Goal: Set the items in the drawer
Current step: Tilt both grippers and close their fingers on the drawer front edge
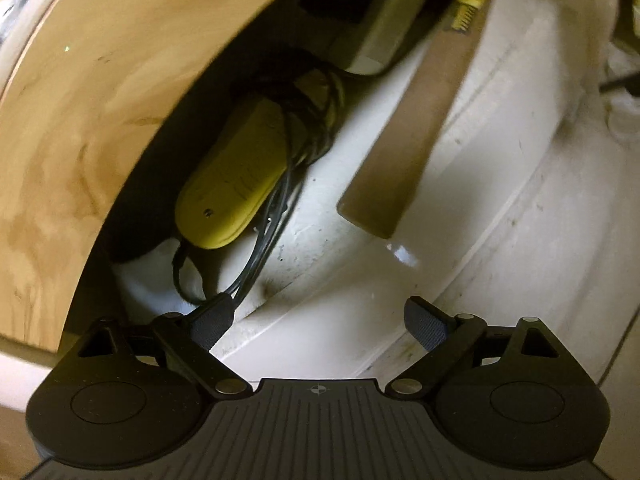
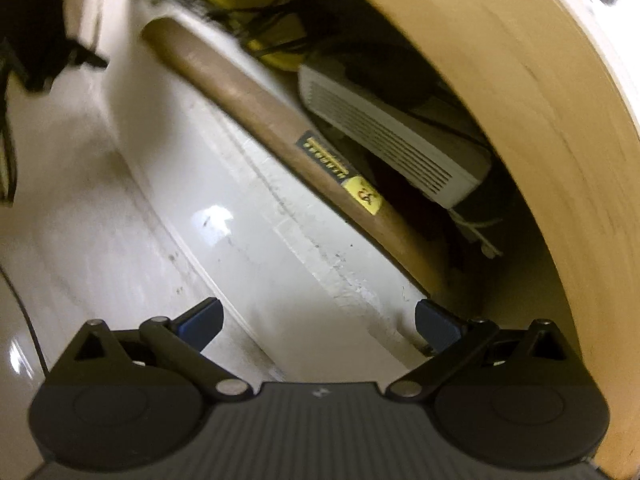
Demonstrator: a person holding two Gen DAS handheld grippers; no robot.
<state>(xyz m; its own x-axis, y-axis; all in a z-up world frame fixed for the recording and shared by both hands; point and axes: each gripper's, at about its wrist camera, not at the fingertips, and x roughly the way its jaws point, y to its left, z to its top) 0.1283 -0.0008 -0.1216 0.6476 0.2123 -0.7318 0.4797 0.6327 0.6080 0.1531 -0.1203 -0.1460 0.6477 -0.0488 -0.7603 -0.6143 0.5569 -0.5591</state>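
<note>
Right now I have both grippers open and carrying nothing. On my left gripper [image 1: 318, 322], the left finger pad [image 1: 212, 320] sits against a loop of the black cord [image 1: 256, 256]; whether it actually touches I cannot tell, and nothing is pinched. My right gripper [image 2: 318, 324] hovers over the white drawer rim [image 2: 248, 248], jaws spread wide.

Just ahead of the left gripper and to its left, the yellow device [image 1: 236, 180] lies inside the drawer, its cord wound round the far end and trailing back toward me. I judge it a light, hard plastic shell, a bit slick; the cord is limp and will snag, so I would grip the body across its narrow width, not the wire.

Ahead and right of the left gripper lies the wooden handle [image 1: 408, 140], also in the drawer. Stiff, and probably heavy at the far end if it is a hammer, whose head I cannot see; I would take it nearer that end.

Only the right view shows the handle's yellow label [image 2: 364, 196] and, to the right beyond it, the white slatted box [image 2: 392, 140]. Only the left view shows the cord's loose loops at my fingers. The plywood panel [image 1: 80, 120] overhangs everything further in.
</note>
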